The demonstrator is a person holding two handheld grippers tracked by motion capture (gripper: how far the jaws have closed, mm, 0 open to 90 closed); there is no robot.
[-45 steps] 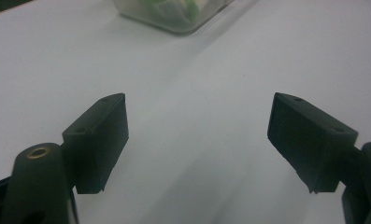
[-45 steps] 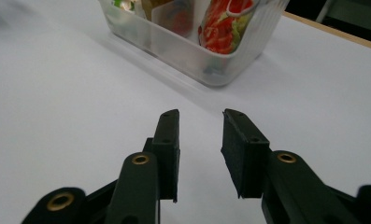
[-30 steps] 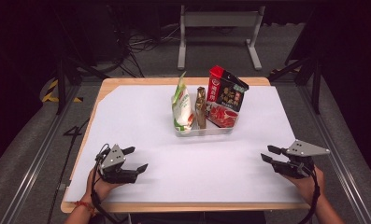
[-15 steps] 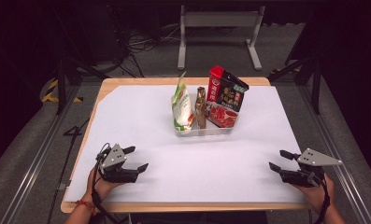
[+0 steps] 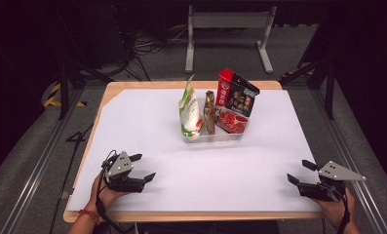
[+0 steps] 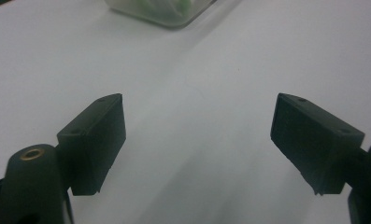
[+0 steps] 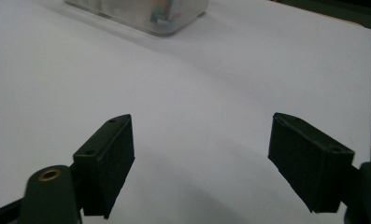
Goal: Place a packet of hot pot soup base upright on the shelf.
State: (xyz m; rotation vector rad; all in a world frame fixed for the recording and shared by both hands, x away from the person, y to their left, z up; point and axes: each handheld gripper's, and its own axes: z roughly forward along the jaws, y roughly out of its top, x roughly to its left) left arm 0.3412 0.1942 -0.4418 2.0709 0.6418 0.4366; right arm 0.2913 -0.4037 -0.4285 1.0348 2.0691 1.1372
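left gripper [image 5: 143, 167] low over the white sheet [image 5: 147, 131] near the front left corner, jaws spread wide, nothing between them; bare paper between the black jaws in the left gripper view. held from below by the left hand [image 5: 103, 195], forearm entering at the bottom edge, red band at the wrist, jaws aimed toward the table's middle. grey three-cornered plate on top, cable looped beside it.

right gripper [image 5: 299, 171] near the front right corner, jaws just been opening and now standing wide apart, empty; plain white sheet between them in the right gripper view. gripped by the right hand [image 5: 336, 207] close to the table's front edge, jaws pointing left and slightly inward.

clear plastic tray [image 5: 213, 138] well apart from both grippers, at the middle of the table toward the far side. standing upright in it, side by side: green-and-white pouch [image 5: 189, 113], slim brown packet [image 5: 209, 111], red-and-black packet [image 5: 235, 102] leaning to the right.

open room: broad bare stretch of sheet between the grippers and the tray, and between the two grippers. wooden table edge [image 5: 191, 215] showing along the front and back; sheet's right border just beside the right gripper.

hard to make out: tray blurred and cut off at the top of both gripper views, contents a smear of green and white; print on the packets unreadable; floor and stands behind the table in deep shadow.
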